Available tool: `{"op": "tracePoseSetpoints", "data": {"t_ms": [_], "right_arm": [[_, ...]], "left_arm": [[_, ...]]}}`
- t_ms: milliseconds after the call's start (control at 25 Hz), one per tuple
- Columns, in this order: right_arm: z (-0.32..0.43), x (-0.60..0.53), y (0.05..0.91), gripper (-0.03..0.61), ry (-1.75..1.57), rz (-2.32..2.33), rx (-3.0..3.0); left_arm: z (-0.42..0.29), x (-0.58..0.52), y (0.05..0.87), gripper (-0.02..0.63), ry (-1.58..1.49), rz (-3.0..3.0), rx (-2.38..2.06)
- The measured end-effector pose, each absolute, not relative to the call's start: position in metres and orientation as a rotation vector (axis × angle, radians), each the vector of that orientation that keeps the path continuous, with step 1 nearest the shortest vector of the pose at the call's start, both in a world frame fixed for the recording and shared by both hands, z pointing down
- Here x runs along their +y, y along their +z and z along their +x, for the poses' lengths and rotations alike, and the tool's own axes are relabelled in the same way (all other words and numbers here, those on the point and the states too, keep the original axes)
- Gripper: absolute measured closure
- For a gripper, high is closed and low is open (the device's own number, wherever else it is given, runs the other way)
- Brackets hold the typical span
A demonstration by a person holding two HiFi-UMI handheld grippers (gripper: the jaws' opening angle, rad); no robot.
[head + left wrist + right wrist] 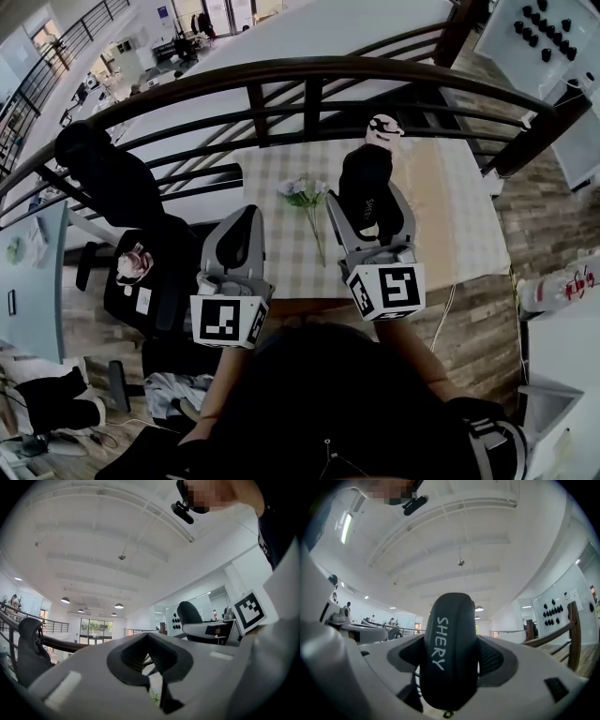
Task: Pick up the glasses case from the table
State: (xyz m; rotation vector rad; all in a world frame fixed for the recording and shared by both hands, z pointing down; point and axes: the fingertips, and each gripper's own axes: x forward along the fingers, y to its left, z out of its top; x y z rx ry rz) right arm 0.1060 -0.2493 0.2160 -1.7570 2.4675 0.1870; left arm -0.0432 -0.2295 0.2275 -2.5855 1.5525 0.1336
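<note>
A dark curved railing [309, 70] stands beyond the checked table [281, 244], plank floor [544, 225] beside, white ceiling [93, 550] overhead

Both forearms reach forward, side by side. The left tongs [246, 217] point up and away, jaws closed together with nothing between them. The right tongs [367, 214], likewise tilted upward, clamp the glasses case [364, 176] between their jaws.

Table [272, 234]: checked cloth on top, plain tan strip along rt side. On cloth, approx. ctr: flower sprig [305, 192], stem pointing to near edge. Far edge: small white figure [384, 126], type unclear.
</note>
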Motion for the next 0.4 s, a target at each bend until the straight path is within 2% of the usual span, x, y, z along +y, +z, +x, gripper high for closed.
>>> {"op": "tracePoseSetpoints", "data": {"t_ms": [400], "right_arm": [[0.079,-0.252,0.241,0.238,0.135,-1.793,2.451]], "left_arm": [[-0.069,-0.234,0.251,0.611,0.107,-2.607,1.524]]}}
